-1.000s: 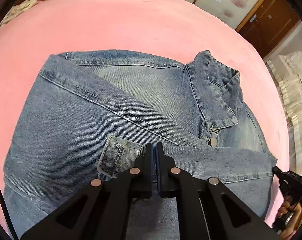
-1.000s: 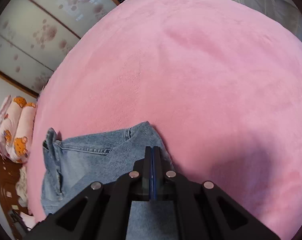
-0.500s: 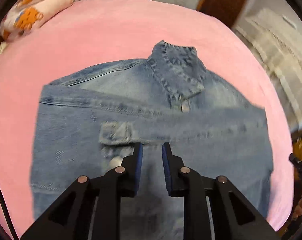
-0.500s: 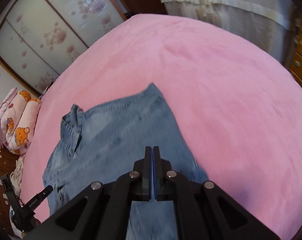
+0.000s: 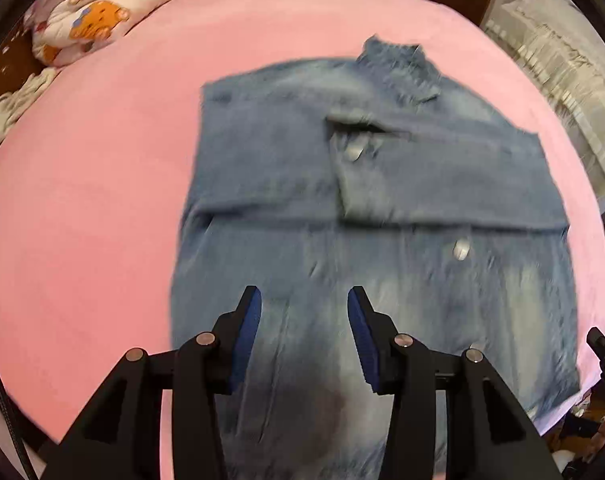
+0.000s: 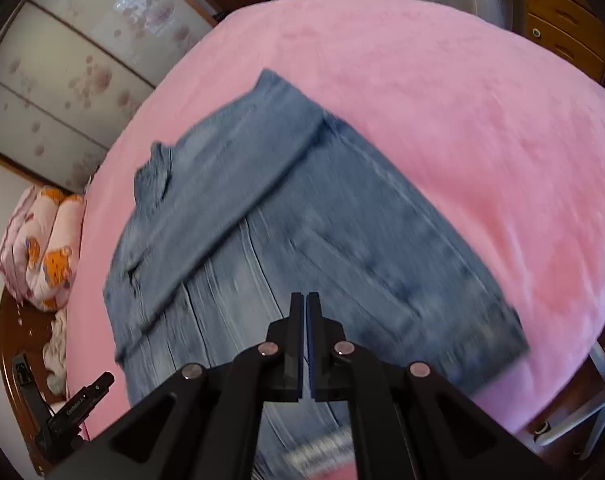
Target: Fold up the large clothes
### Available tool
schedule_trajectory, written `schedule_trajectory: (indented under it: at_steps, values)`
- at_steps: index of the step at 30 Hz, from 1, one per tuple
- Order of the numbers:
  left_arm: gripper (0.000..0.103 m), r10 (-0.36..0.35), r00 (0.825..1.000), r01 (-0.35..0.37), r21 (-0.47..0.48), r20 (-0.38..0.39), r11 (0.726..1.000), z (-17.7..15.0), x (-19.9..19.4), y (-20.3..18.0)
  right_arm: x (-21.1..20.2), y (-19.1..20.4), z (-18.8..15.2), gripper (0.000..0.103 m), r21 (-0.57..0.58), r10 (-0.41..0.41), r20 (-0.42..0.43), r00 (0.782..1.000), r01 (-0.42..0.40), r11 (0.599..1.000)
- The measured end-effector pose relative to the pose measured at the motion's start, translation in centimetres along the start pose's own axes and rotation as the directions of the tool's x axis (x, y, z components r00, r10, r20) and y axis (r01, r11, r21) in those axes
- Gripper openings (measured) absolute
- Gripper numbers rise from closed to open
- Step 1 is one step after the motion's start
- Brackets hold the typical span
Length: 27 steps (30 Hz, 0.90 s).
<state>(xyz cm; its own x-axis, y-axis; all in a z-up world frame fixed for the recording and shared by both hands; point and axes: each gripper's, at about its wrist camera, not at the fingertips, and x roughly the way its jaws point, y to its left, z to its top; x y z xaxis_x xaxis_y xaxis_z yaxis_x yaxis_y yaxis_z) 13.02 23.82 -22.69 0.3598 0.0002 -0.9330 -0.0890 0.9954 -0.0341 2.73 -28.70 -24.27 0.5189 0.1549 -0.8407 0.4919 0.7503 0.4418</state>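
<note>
- Denim jacket (image 5: 382, 208): laid flat on the pink bed cover (image 5: 102, 200), ahead of and below both sets of tongs; collar (image 5: 398, 64) at the far end, away from the tongs; both sleeves folded across the chest, one cuff (image 5: 354, 148) resting near the middle. Detail is smeared by motion blur.
- Left gripper (image 5: 304, 320): released; its jaws have just been opening, and nothing is seen between the blue pads (image 5: 250, 328). The lower body of the jacket is seen through the gap, with no contact visible.
- Right gripper (image 6: 305, 340): clenched, pads pressed together, nothing seen between them. It is held above the jacket's lower part; the hem runs off to its right.
- Rolled bedding with a bear print (image 5: 98, 20): placed at the far left edge of the bed, well apart from the left tongs.
- Sliding doors with a floral pattern (image 6: 62, 80): seen beyond the bed, far left of the right tongs.
- Wooden drawers (image 6: 562, 20): seen at the far right.
</note>
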Motion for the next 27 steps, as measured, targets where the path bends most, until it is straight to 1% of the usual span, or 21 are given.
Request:
schedule_trajectory:
  at_steps: [3,4,6,7,8,11,12,13,14,15,16,17,19,21,24,27]
  values:
    - [0.044,0.022,0.999,-0.022,-0.019,-0.041,1.000,-3.1,-1.0,1.1,-0.6,-1.0,-1.9,0.001,-0.061,-0.025,-0.067,0.997,0.021,0.998]
    - [0.044,0.023,0.999,-0.025,-0.027,-0.049,0.999,-4.0,-1.4,1.3,-0.9,-1.1,-2.4,0.001,-0.081,-0.034,-0.078,0.996,0.028,0.996]
    - [0.044,0.020,0.997,-0.024,-0.054,-0.078,0.998,-5.8,-2.1,1.6,-1.6,-1.7,-3.3,0.010,-0.121,-0.043,-0.112,0.993,0.030,0.992]
    - [0.044,0.017,0.996,-0.023,-0.065,-0.089,0.998,-6.5,-2.1,1.7,-1.8,-2.0,-3.6,0.022,-0.125,-0.040,-0.128,0.991,0.024,0.992]
    - [0.044,0.010,0.994,-0.018,-0.080,-0.108,0.997,-7.5,-2.3,1.7,-2.2,-2.5,-3.9,0.031,-0.124,-0.032,-0.146,0.989,0.013,0.992]
    - [0.045,0.020,0.990,-0.032,-0.085,-0.140,0.996,-9.6,-3.2,1.5,-3.1,-4.0,-4.1,0.038,-0.110,-0.038,-0.165,0.986,0.019,0.994]
    - [0.049,0.024,0.989,-0.037,-0.090,-0.147,0.995,-10.4,-3.6,1.4,-3.4,-4.5,-3.9,0.040,-0.107,-0.045,-0.168,0.985,0.027,0.994]
    - [0.057,0.022,0.988,-0.036,-0.093,-0.153,0.995,-10.8,-3.9,1.2,-3.6,-4.9,-3.8,0.044,-0.101,-0.049,-0.169,0.984,0.032,0.994]
    - [0.060,0.015,0.987,-0.032,-0.100,-0.161,0.994,-11.5,-4.3,1.2,-3.9,-5.6,-3.5,0.049,-0.091,-0.054,-0.168,0.984,0.039,0.995]
    - [0.064,0.013,0.986,-0.031,-0.103,-0.167,0.994,-12.1,-4.6,1.0,-4.0,-6.2,-3.1,0.052,-0.081,-0.061,-0.166,0.984,0.048,0.996]
    - [0.066,0.017,0.985,-0.035,-0.101,-0.172,0.994,-12.5,-4.9,0.8,-4.1,-6.9,-2.6,0.058,-0.065,-0.069,-0.162,0.984,0.059,0.996]
    - [0.067,0.023,0.984,-0.040,-0.098,-0.177,0.994,-12.9,-5.1,0.7,-4.0,-7.8,-2.2,0.060,-0.044,-0.076,-0.161,0.984,0.070,0.997]
    - [0.078,0.031,0.981,-0.050,-0.095,-0.194,0.994,-13.8,-5.4,0.5,-3.7,-9.4,-1.4,0.060,0.009,-0.075,-0.166,0.983,0.078,0.997]
    - [0.082,0.035,0.978,-0.057,-0.101,-0.207,0.993,-14.6,-5.5,0.5,-3.0,-11.2,-0.7,0.060,0.085,-0.067,-0.184,0.981,0.084,0.993]
    - [0.083,0.047,0.971,-0.078,-0.127,-0.234,0.989,-15.7,-5.3,1.0,-1.7,-13.6,0.0,0.060,0.194,-0.024,-0.197,0.980,0.063,0.979]
    - [0.084,0.039,0.967,-0.085,-0.175,-0.251,0.981,-16.6,-5.3,1.9,-0.5,-14.6,0.1,0.060,0.247,-0.002,-0.206,0.979,0.054,0.967]
